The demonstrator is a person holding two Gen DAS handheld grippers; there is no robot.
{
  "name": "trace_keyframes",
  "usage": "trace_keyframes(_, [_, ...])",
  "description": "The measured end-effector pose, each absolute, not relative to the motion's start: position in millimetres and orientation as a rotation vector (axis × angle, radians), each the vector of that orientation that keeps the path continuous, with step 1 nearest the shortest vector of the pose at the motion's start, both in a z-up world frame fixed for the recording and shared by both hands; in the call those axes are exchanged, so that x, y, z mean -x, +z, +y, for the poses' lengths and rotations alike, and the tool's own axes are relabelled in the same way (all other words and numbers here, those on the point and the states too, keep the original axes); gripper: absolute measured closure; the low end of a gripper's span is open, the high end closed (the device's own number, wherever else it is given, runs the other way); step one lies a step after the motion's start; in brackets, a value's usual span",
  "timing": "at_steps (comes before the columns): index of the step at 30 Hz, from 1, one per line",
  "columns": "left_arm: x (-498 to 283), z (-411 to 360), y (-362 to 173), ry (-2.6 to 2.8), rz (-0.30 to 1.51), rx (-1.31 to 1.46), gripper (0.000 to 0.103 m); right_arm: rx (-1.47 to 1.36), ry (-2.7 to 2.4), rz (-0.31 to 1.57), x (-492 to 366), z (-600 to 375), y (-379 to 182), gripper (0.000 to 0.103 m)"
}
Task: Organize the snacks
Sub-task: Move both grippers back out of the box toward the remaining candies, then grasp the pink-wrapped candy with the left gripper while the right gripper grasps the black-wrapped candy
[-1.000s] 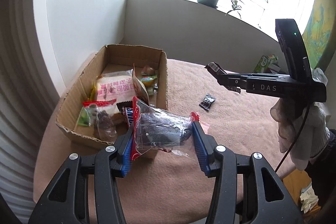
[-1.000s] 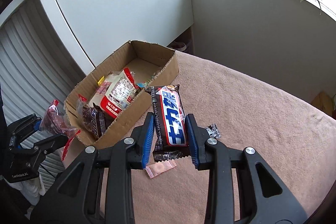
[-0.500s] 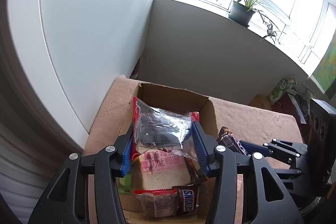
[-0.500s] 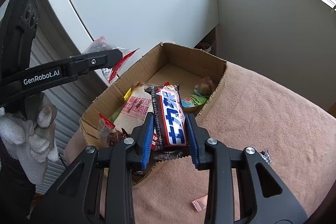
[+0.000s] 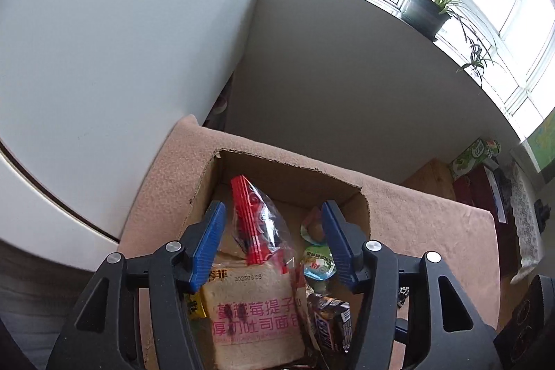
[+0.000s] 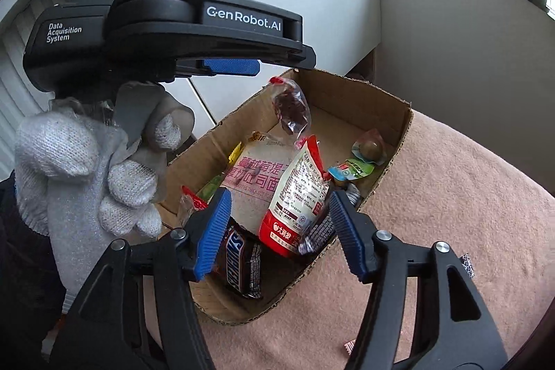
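The open brown cardboard box (image 6: 399, 123) holds a pink-printed bread pack (image 5: 255, 314), a Snickers bar (image 6: 239, 260) and jelly cups. A clear red-edged snack bag (image 5: 258, 224) drops in upright, long axis vertical, between the opening left gripper (image 5: 274, 240). The right gripper (image 6: 279, 233) is opening too, with nothing pinched.

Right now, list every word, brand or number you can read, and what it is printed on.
"GenRobot.AI": side of the left claw's body
"Data Acquisition System": same body, further back
"202509.05": top edge of the bread bag
"SNICKERS", partly hidden: chocolate bar
Pink Chinese characters on the bread bag; fine print on the red-and-white pouch: too small to read
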State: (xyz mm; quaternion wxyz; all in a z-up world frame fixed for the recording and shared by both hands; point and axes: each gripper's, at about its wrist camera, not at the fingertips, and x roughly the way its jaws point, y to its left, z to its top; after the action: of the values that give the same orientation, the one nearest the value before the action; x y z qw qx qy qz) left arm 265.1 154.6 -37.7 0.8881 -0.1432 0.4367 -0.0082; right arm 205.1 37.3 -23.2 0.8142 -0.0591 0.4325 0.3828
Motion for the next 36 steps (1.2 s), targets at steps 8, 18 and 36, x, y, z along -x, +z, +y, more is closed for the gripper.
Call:
trace_keyframes(8, [-253.4,155.2,-21.9,-0.013,0.876,0.288,0.04,0.113,0.79,0.904,-198.7,9.6,-13.3,0.039])
trace_keyframes(18, [-207.2,139.0,-1.2,-0.045,0.815,0.28,0.04,0.104,0.735,0.89,-197.3,-41.0,-2.3,0.039])
trace_keyframes(36, [-119.2,53.8,-30.5,-0.223,0.801,0.228,0.04,-0.012,0.689,0.979,-237.1,-135.1,-23.0,0.039])
